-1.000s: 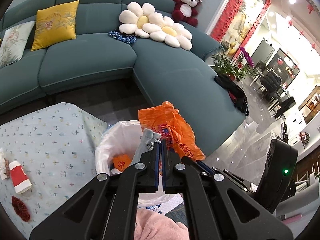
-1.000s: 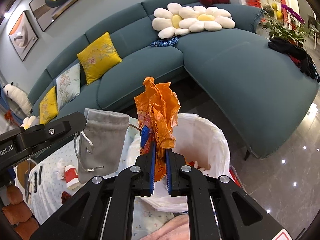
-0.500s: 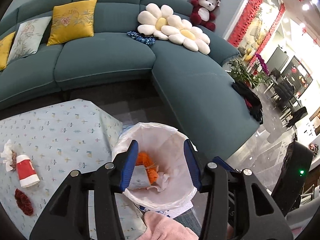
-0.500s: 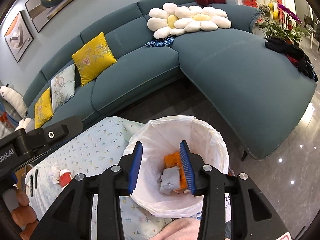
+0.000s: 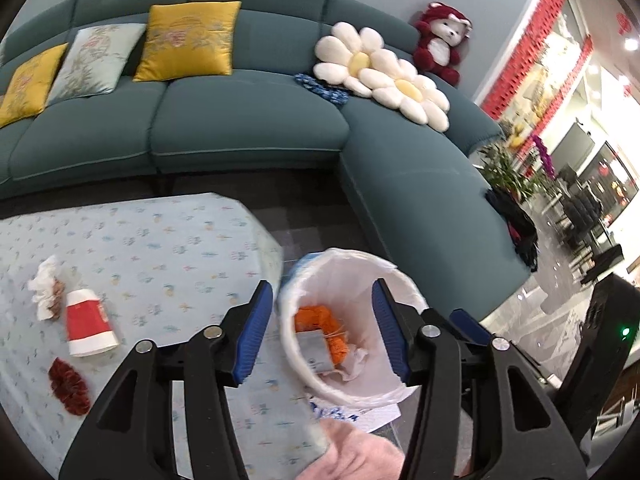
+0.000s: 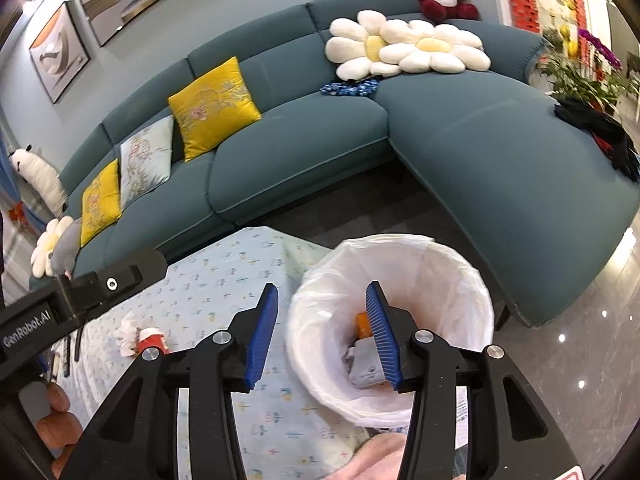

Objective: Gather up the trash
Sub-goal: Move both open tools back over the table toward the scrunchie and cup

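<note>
Left gripper (image 5: pixel 322 330) and right gripper (image 6: pixel 324 330) hover with fingers wide and empty above the bin (image 5: pixel 404 280).

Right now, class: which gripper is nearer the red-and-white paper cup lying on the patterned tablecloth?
Left. The left gripper hovers just right of the paper cup; the right gripper sits farther right, over the white-lined bin.

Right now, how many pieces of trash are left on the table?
3: a crumpled tissue at the left, a red paper cup lying beside it, and a dark red scrap nearer the camera. More may lie out of view.
</note>
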`<state>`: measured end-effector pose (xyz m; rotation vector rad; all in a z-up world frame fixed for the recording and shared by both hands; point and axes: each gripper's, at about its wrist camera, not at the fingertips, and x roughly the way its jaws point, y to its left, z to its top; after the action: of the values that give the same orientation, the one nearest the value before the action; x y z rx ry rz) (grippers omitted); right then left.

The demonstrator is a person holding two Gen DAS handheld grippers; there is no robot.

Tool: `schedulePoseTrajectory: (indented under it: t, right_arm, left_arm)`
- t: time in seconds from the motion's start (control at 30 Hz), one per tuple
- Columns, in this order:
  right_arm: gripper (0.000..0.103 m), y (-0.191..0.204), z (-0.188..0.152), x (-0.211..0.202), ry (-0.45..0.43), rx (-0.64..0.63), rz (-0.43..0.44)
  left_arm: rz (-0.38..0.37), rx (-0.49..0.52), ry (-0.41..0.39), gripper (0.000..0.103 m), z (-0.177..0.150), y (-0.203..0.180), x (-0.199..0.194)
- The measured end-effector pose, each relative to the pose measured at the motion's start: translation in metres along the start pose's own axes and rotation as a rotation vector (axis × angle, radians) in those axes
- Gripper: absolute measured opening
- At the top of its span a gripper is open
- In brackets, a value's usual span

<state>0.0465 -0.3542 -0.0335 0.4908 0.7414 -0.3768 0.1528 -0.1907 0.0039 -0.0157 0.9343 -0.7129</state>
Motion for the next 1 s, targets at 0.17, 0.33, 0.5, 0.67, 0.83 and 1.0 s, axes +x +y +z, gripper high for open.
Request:
schedulePoseTrajectory:
  t: [0.17,0.33,0.5,0.67,0.83,1.0]
  right_arm:
    - [0.049,0.039,-0.014,0.008,0.030,-0.049,0.032]
    - [0.050,0.085,-0.032,0.021,0.070,-0.100,0.070]
    - [0.050,0.128,-0.053,0.037,0.114,-0.153,0.101]
    - [0.050,0.164,-0.081,0.058,0.168,-0.197,0.119]
    - [0.050,0.189,-0.109,0.081,0.223,-0.243,0.122]
    - [0.050,0.206,-0.132,0.105,0.281,-0.262,0.113]
  left_arm:
    - [0.069,-0.091,-0.012,0.064,-0.015,0.058,-0.016]
    - [0.158,-0.184,0.002,0.071,-0.040,0.125,-0.028]
    - [0.241,-0.270,0.034,0.072,-0.073,0.189,-0.036]
    - [0.317,-0.322,0.074,0.072,-0.109,0.247,-0.044]
    - [0.365,-0.363,0.133,0.072,-0.142,0.293,-0.043]
    - [0.385,-0.397,0.190,0.071,-0.166,0.320,-0.027]
